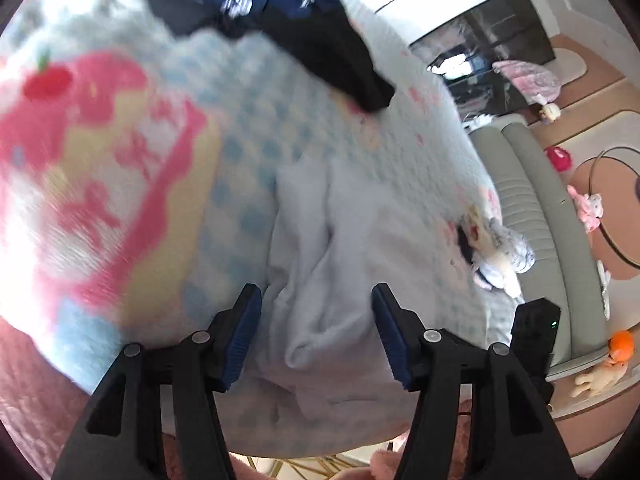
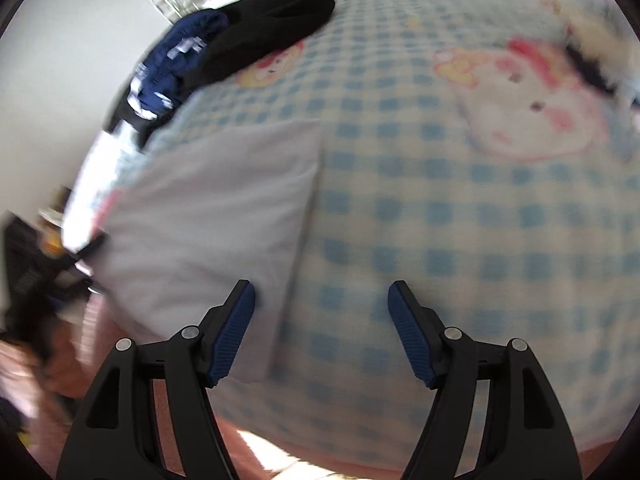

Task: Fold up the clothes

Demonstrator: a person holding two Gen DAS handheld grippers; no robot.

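A pale lavender-grey cloth garment [image 1: 344,264] lies crumpled on a bed covered by a blue-and-cream checked bedspread with pink cartoon prints [image 1: 224,128], near the bed's near edge. In the left wrist view the left claw [image 1: 316,336] hangs over the garment with its blue-padded fingers [image 1: 242,336] spread wide on either side of a rumpled fold; the pads do not press on the cloth and nothing is held. In the right wrist view the same garment [image 2: 208,216] looks flatter, a smooth panel with a straight edge running down toward the camera. The right claw [image 2: 320,334] stands wide open above that edge, its left finger [image 2: 232,336] over the garment and its right finger over bare checked bedspread [image 2: 440,208], with nothing gripped. Farther up the bed, well apart from the pale garment, lies a heap of dark clothes: a black fabric piece [image 2: 272,28] overlapping a navy garment with white lettering [image 2: 172,68]; the same heap shows at the top of the left view [image 1: 280,12]. Beyond the bed in the left view is a grey-green padded bench [image 1: 536,208].
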